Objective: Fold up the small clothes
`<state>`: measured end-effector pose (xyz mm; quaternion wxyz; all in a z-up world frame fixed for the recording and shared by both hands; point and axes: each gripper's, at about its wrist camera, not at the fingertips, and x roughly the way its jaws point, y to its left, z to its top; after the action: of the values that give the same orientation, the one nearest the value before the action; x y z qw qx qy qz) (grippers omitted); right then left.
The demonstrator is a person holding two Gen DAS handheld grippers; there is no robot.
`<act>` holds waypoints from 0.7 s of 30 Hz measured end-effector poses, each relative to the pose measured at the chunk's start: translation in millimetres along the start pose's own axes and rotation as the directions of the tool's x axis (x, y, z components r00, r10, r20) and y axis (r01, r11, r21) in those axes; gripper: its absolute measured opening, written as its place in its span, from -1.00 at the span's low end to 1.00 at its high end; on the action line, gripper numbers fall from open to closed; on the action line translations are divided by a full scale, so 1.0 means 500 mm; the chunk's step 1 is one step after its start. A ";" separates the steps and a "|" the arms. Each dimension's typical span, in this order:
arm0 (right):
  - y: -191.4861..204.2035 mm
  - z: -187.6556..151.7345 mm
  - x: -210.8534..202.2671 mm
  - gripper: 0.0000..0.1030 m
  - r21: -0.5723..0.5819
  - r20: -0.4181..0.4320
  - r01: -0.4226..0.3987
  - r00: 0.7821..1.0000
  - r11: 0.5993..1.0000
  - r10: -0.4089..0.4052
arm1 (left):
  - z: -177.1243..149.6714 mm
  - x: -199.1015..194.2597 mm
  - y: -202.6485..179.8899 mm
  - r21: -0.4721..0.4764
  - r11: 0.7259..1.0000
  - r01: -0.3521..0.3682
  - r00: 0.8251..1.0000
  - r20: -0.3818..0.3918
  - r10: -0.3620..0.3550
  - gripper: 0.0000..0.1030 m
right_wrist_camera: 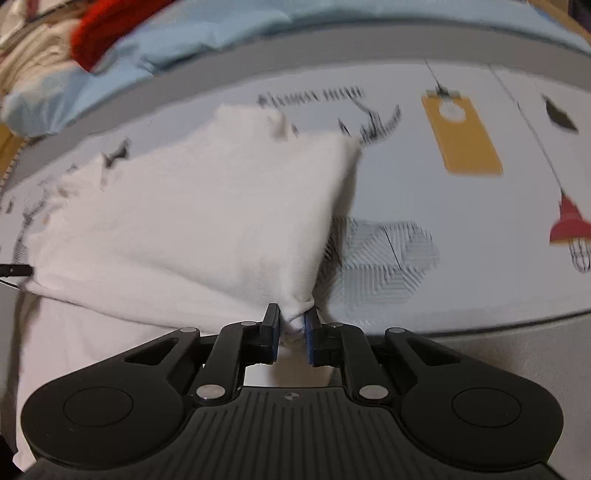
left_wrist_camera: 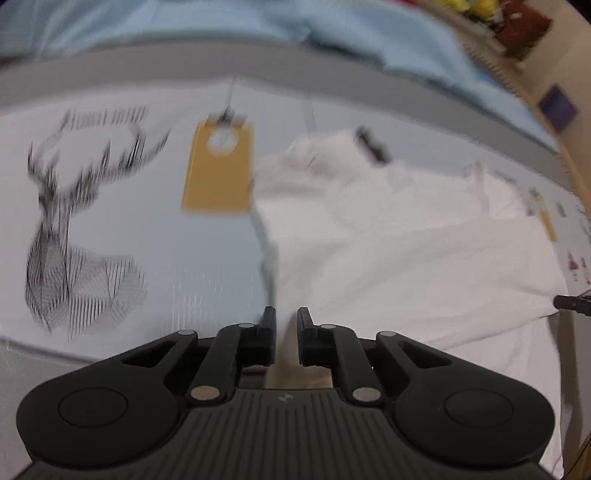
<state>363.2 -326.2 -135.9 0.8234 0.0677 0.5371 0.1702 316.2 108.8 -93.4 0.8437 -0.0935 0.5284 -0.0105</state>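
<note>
White cotton garment [right_wrist_camera: 192, 206] lies spread on the counter [left_wrist_camera: 207, 266], which has a white printed cover with a deer drawing [left_wrist_camera: 74, 221] and a yellow tag picture [left_wrist_camera: 218, 170]. Right tool [right_wrist_camera: 293, 325] clenched on a bunched garment corner. Left tool [left_wrist_camera: 286, 325] jaws nearly closed with the garment's edge between them; both views blurred.

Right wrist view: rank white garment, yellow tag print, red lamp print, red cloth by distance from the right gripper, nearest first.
1. White garment: bunched corner pinched in the right gripper.
2. Red lamp print: on the mat, far right, mid-depth.
3. Yellow tag print: on the mat, upper right. Close to the lamp in range; that order is tentative.
4. Red cloth: top left, beyond the mat's far edge.
</note>
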 end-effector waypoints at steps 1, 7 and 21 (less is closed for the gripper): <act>0.001 -0.001 -0.008 -0.68 0.000 0.014 -0.015 1.000 1.000 0.015 | 0.001 -0.009 -0.005 0.007 1.000 0.022 1.000 0.021 -0.022 -0.77; -0.019 -0.039 0.008 -0.56 0.045 -0.027 0.063 0.998 0.997 -0.062 | -0.054 0.060 -0.016 0.086 0.996 -0.012 0.998 -0.062 0.018 -0.80; 0.133 -0.167 -0.296 -0.28 0.053 0.223 0.056 0.973 0.997 -0.066 | -0.181 -0.283 -0.129 0.057 0.998 -0.036 0.986 0.163 0.026 -0.15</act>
<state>219.7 -322.3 -23.6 0.8818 0.0889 0.4463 0.1237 178.2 48.4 5.1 0.8863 -0.0604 0.4591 -0.0056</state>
